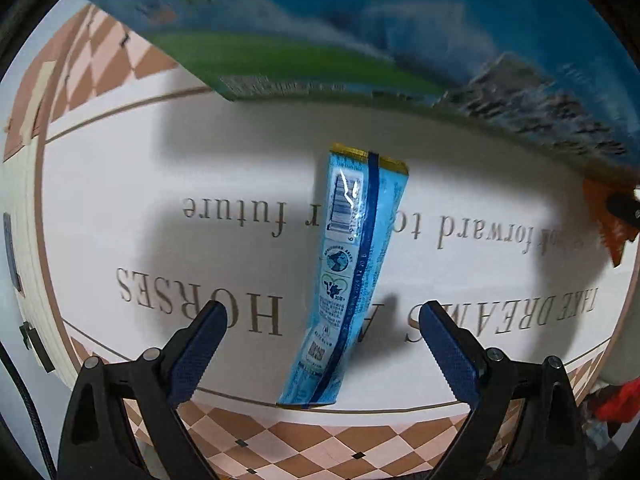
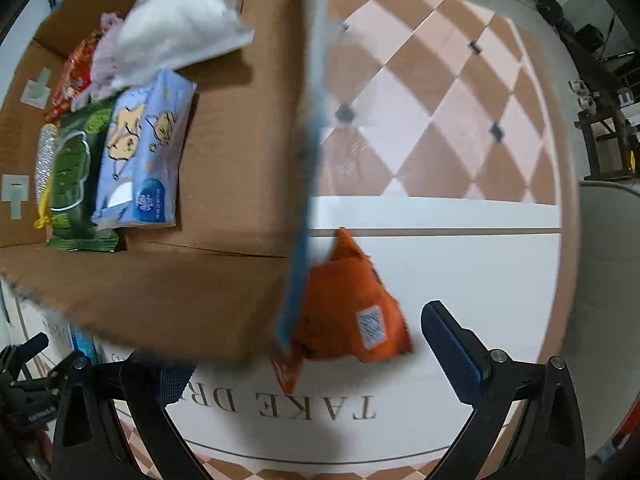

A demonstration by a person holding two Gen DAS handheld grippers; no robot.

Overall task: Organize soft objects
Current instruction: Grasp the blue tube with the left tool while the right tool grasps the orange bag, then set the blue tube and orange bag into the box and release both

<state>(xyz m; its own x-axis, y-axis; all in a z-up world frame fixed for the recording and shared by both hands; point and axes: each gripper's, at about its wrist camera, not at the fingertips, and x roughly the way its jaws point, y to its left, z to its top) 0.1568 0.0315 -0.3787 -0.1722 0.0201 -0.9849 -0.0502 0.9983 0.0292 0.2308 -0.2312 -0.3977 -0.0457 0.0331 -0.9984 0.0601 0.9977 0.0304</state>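
Note:
In the left wrist view a long light-blue snack packet lies on the white mat. My left gripper is open, its fingers either side of the packet's near half. In the right wrist view an orange packet lies on the mat beside the cardboard box. My right gripper is open and empty, with the orange packet between and just beyond its fingers; its left finger is partly hidden under the box flap. The box holds a blue tissue pack, a green packet, a white bag and a red packet.
The box's printed blue-green outer wall looms over the far side of the mat. The mat's lettered white centre is bordered by a brown-and-pink checkered edge. Furniture and weights stand at the far right.

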